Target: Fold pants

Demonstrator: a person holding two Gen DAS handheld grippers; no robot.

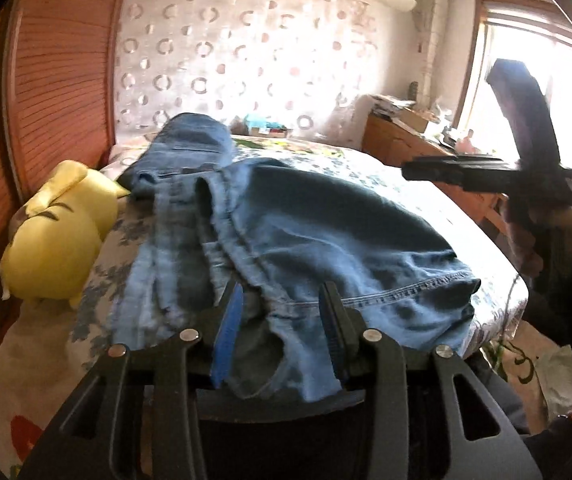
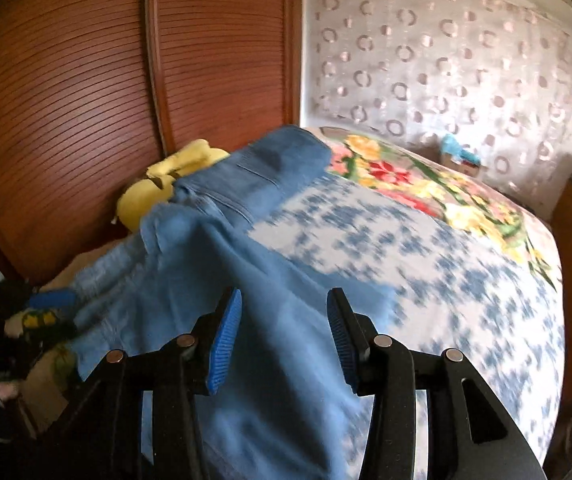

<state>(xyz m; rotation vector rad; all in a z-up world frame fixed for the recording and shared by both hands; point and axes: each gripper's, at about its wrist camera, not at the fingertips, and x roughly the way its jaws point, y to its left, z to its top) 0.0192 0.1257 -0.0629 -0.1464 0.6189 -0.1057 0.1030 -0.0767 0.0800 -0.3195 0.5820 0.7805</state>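
The left gripper (image 1: 281, 332) stood spread, its blue pads (image 1: 227, 332) apart and pressing on nothing. A loose hem of the jeans (image 1: 306, 240) lay in the gap between them, at the near edge of the bed (image 1: 426, 184). The right gripper (image 2: 283, 340) was spread as well, its pads (image 2: 225, 344) clear of the cloth, with denim passing under and between them; that view was blurred.

The jeans lay across the bed, partly folded. In the left wrist view a wide denim panel with a stitched hem ran to the right of the gripper, and a narrower length ran up and away to the far left, ending in a bunched fold. In the right wrist view the same length stretched diagonally from the pads toward the far left corner of the bed.

From the left wrist view the right gripper showed at the right edge, held in a hand (image 1: 534, 240) with a dark sleeve, above the bed's right side and apart from the jeans. From the right wrist view the left gripper showed dimly at the left edge, near the jeans' edge.

A yellow plush toy (image 1: 57, 240) lay just beside the jeans on the left, against a slatted wooden wardrobe (image 2: 85, 100). The bedcover bore blue sprigs near and bright flowers (image 2: 406, 176) farther off. A curtain (image 1: 245, 60) with ring patterns hung behind the bed.
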